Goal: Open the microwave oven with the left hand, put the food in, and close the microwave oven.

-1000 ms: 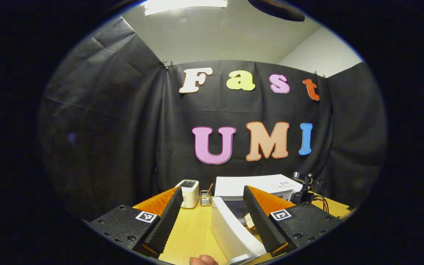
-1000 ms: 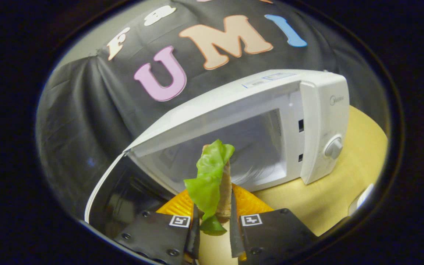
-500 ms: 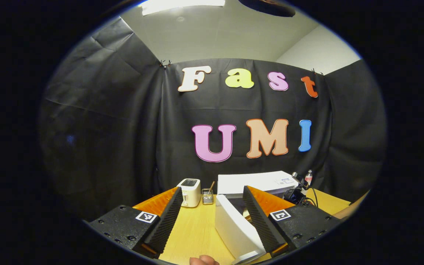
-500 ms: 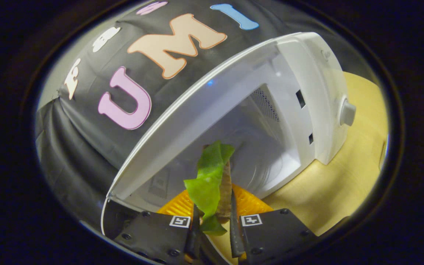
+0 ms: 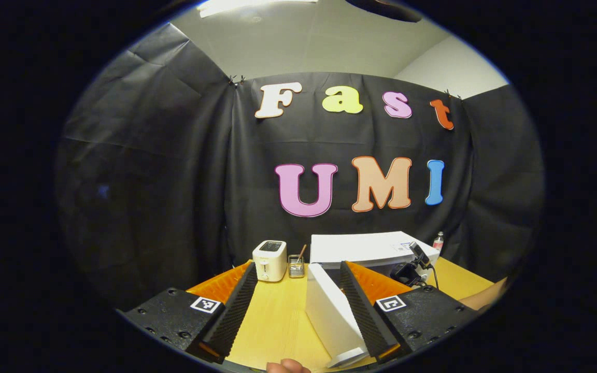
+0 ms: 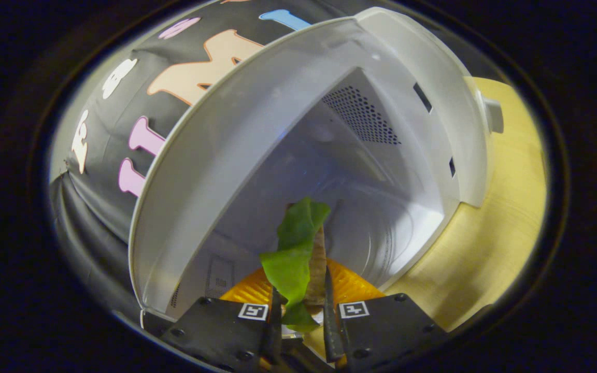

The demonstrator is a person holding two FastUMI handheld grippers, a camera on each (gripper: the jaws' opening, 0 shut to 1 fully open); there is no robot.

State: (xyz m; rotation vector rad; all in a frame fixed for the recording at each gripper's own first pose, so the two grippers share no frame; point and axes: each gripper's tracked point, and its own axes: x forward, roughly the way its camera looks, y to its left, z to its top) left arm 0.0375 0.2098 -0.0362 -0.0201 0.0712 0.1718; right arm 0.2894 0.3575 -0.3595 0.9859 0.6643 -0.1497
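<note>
You face a table [image 5: 278, 321] with a microwave [image 6: 257, 129] on it, its door [image 5: 332, 316] swung wide open. In the right gripper view the white cavity looms close, with a perforated vent on its side wall and a pale floor below. In the left gripper view a toaster [image 5: 270, 260] stands at the table's back edge, a small utensil holder [image 5: 295, 265] just beside it.

Your left gripper [image 5: 295, 305] hangs back from the oven, fingers spread wide and empty, the door's edge showing between them.

Your right gripper [image 6: 301, 318] has its fingers narrowed onto the food [image 6: 301, 259], a sandwich with a green lettuce leaf and a bread slice standing upright between them, at the cavity's mouth.

The food looks light and soft; the leaf is floppy and likely slippery, so it may slide out or cling to a finger on release. Hold it low across the bread, gently, without crushing. For closing, the door seems stiff and light; push on its flat outer face near the free edge.
</note>
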